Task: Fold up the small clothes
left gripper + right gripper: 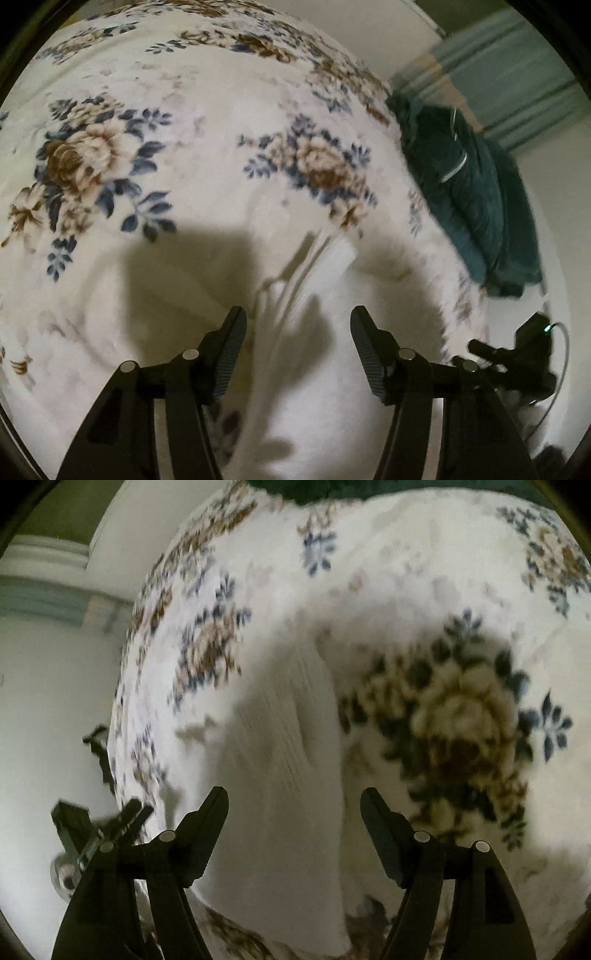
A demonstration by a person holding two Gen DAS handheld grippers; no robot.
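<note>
Left claw [298,317]: jaws apart, gripping nothing, poised over white ribbed garment [314,280] lying on floral blanket [147,92]. Right claw [294,799]: jaws wide, empty, above same garment. Dark green cloth [472,192] at blanket's right edge.

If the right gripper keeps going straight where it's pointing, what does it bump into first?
Most likely the white ribbed garment, which lies straight ahead of the open right gripper on the flowered blanket. The blur makes depth hard to judge.
</note>
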